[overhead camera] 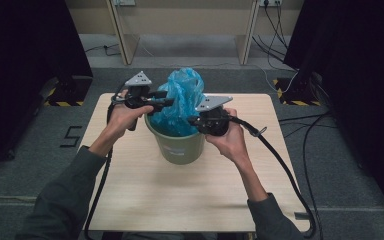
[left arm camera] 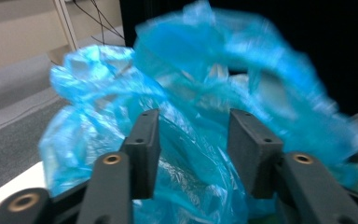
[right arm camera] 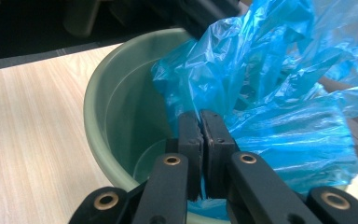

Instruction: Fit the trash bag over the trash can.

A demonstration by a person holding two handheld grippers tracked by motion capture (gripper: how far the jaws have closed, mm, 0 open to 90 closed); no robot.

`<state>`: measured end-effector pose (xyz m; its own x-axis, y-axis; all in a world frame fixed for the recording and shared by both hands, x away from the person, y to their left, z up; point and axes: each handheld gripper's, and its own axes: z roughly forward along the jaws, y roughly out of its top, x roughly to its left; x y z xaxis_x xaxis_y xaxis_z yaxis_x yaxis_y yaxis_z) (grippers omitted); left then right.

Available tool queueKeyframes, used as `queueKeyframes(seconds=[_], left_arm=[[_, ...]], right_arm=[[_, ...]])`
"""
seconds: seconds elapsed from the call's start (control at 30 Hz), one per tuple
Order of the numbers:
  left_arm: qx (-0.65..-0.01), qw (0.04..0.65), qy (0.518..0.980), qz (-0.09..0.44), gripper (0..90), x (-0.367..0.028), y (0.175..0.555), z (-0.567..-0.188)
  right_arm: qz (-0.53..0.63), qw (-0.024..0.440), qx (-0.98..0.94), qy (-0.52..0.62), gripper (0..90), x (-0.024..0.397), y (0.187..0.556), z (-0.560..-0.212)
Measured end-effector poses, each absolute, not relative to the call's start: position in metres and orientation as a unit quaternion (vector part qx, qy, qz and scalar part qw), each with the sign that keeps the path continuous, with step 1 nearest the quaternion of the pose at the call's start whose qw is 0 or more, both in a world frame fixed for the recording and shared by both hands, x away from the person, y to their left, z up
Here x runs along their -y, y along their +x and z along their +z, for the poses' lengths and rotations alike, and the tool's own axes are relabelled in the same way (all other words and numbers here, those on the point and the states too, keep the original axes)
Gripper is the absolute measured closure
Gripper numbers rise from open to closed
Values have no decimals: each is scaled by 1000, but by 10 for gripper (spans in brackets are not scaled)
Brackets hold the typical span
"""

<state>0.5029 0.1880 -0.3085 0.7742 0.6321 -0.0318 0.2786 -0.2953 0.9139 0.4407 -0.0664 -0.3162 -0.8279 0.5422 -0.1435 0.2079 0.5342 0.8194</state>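
Now the right gripper (right arm camera: 200,119) is clamped on the blue bag (overhead camera: 182,102), which stands half out of the green bin (overhead camera: 180,145). Left gripper (left arm camera: 193,135) sits part-open around loose film, gripping nothing. Pull unevenly and the thin plastic could tear, or the bin tip.

Recording lab: black curtains (overhead camera: 20,45), floor cables (overhead camera: 305,135).
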Motion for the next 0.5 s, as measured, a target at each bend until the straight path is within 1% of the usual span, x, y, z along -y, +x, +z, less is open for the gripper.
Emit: queueKeyframes(seconds=[0.03, 0.1, 0.23, 0.33, 0.4, 0.5], left_arm=[[-293, 523, 782, 170, 506, -191, 502, -305], [-300, 533, 774, 163, 455, -196, 498, -299], [-296, 532, 773, 177, 379, -201, 493, -291], [-297, 534, 776, 159, 371, -199, 493, -290], [-292, 532, 779, 156, 353, -194, 492, -290], [-289, 544, 776, 133, 319, -186, 491, -290]], right_arm=[[430, 195, -854, 220, 879, 66, 441, -316], [428, 191, -855, 220, 875, 63, 441, -319], [420, 183, -861, 221, 868, 54, 447, -324], [417, 181, -863, 219, 860, 49, 449, -325], [416, 179, -864, 219, 853, 44, 450, -325], [409, 182, -869, 212, 851, 37, 450, -326]])
